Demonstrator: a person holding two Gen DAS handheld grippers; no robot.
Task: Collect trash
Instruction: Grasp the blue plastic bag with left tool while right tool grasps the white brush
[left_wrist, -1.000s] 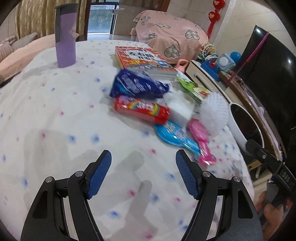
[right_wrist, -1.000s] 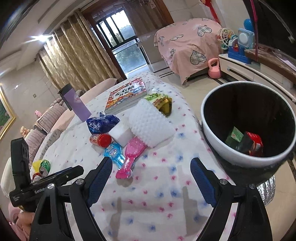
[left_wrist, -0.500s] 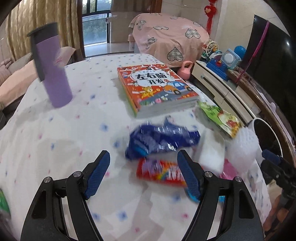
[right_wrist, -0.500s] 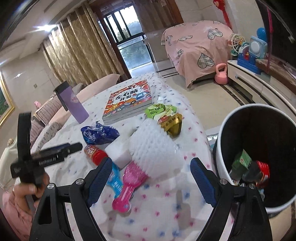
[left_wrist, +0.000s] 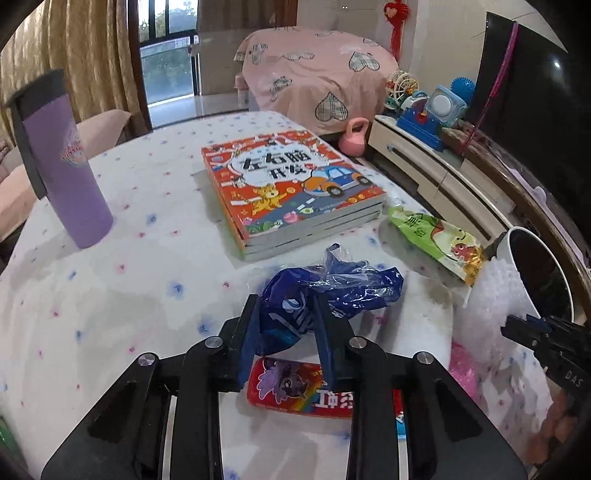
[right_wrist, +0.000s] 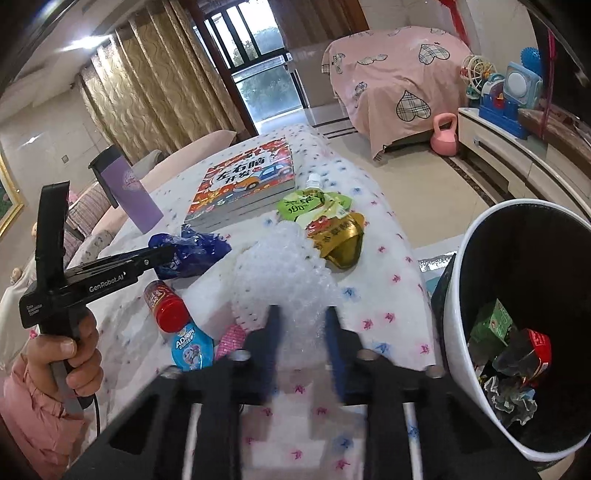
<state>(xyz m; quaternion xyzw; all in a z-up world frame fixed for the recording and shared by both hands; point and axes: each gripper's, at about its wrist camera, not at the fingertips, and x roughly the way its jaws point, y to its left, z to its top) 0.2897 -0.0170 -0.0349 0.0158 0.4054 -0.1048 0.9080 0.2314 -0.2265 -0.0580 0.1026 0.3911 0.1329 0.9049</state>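
My left gripper (left_wrist: 286, 332) is shut on a crumpled blue wrapper (left_wrist: 332, 291) on the table; it also shows in the right wrist view (right_wrist: 192, 254). My right gripper (right_wrist: 301, 328) is shut on a sheet of clear bubble wrap (right_wrist: 284, 266), also seen in the left wrist view (left_wrist: 495, 295). A red candy tube (left_wrist: 303, 387) lies under the left fingers. A green and gold drink pouch (right_wrist: 325, 221) lies beyond the bubble wrap. The white bin (right_wrist: 458, 266) at the table's right edge holds several pieces of trash.
A stack of children's books (left_wrist: 291, 184) and a purple tumbler (left_wrist: 62, 162) stand farther back on the dotted tablecloth (left_wrist: 129, 295). A blue packet (right_wrist: 192, 347) and a pink brush (right_wrist: 231, 339) lie near the red tube. A TV stand with toys (left_wrist: 428, 110) is at the right.
Both grippers moved forward and closed: the left onto the blue wrapper, the right onto the bubble wrap. Both were open half a second ago.
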